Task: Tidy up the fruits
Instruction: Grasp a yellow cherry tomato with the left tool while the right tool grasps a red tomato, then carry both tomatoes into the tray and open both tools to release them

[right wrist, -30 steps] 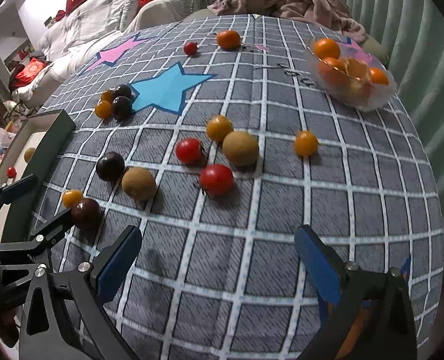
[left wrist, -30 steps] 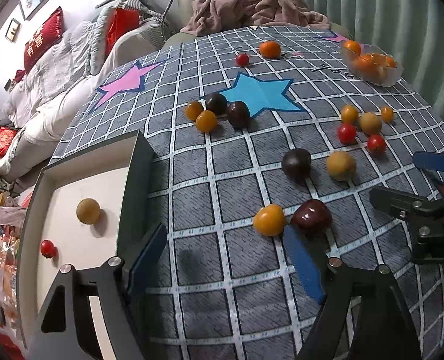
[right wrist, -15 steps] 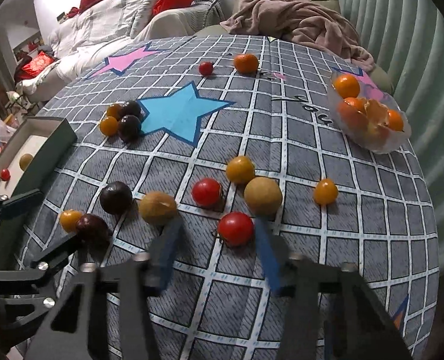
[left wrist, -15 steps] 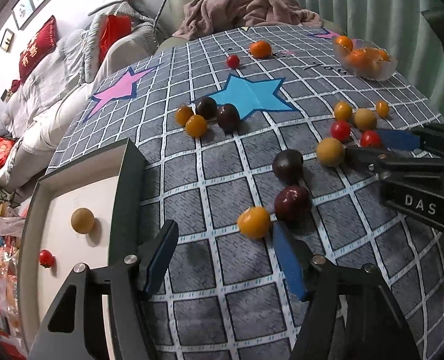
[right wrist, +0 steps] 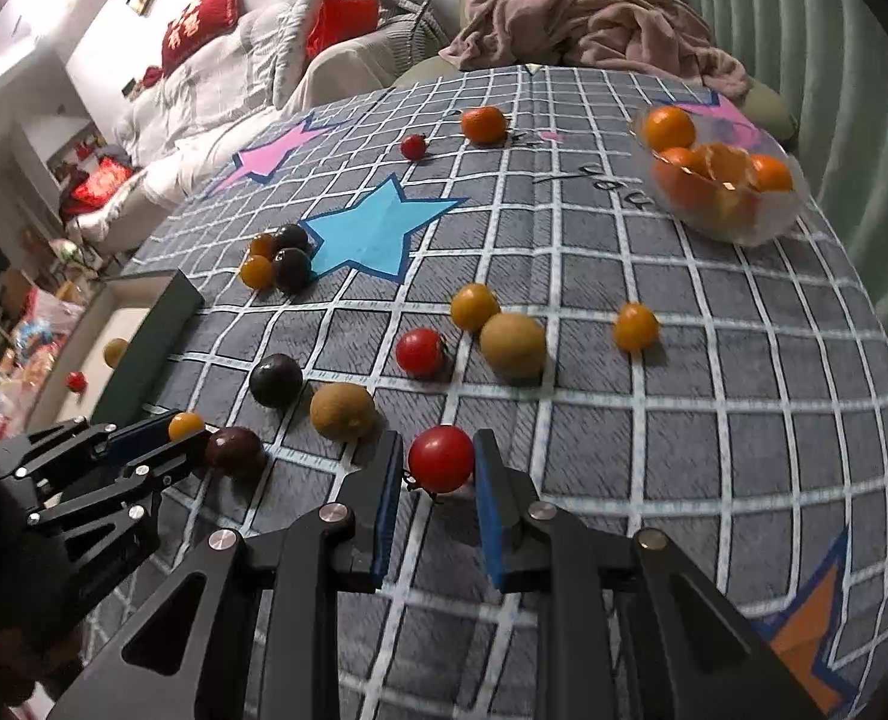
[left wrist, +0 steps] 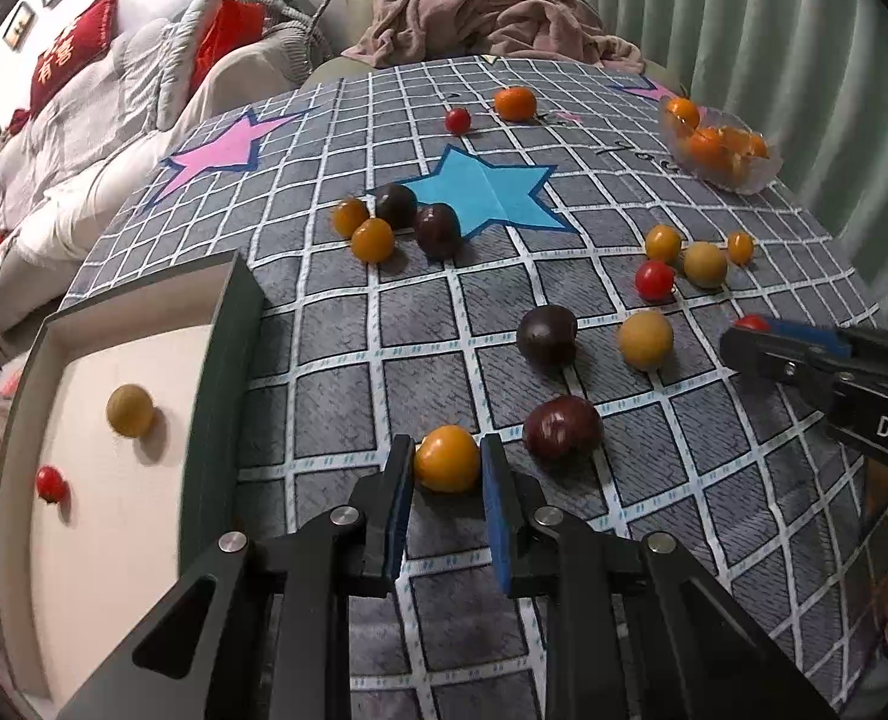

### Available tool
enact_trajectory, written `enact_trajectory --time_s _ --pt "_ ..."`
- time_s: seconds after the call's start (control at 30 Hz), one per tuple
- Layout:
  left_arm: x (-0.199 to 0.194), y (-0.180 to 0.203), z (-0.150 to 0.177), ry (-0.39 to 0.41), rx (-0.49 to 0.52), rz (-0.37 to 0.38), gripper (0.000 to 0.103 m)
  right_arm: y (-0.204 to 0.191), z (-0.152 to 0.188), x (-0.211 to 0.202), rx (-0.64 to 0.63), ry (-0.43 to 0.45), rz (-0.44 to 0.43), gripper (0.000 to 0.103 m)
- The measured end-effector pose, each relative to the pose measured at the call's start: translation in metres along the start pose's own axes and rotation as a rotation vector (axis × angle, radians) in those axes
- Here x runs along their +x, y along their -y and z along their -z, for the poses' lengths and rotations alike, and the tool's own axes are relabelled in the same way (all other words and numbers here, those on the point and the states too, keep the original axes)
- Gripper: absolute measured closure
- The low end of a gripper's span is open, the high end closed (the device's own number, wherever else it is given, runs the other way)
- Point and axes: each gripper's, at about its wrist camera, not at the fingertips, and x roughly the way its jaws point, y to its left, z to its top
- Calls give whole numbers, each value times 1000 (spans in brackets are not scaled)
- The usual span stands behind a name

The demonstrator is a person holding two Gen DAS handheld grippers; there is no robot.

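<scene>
Many small fruits lie on a grey checked tablecloth. My left gripper [left wrist: 447, 468] is shut on a yellow-orange tomato [left wrist: 447, 465] that rests on the cloth; it also shows in the right wrist view [right wrist: 186, 425]. A dark plum [left wrist: 561, 426] lies just right of it. My right gripper [right wrist: 438, 462] is shut on a red cherry tomato [right wrist: 441, 459] on the cloth, next to a tan round fruit [right wrist: 342, 411]. A dark-walled tray [left wrist: 216, 372] at the left holds a tan fruit [left wrist: 129, 410] and a red tomato [left wrist: 50, 483].
A clear bowl [right wrist: 762, 222] of oranges stands at the far right. More plums [left wrist: 437, 230], yellow tomatoes [left wrist: 372, 239] and red tomatoes [left wrist: 654, 279] are scattered mid-table. An orange [left wrist: 515, 103] lies far back. A sofa with a pink blanket [left wrist: 492, 18] is behind.
Both grippers moved forward and closed: the left around the yellow-orange tomato, the right around the red cherry tomato. Both were wide open a second ago.
</scene>
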Motion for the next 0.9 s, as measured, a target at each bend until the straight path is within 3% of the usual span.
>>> enact_trajectory --time_s 0.4,0.9 --pt "-40 -16 6 48 -37 0 79 -5 7 -24 12 8 -14 77" --pt "-86 -86 19 114 -144 -55 79 -79 -12 -47 -108 45 -47 77"
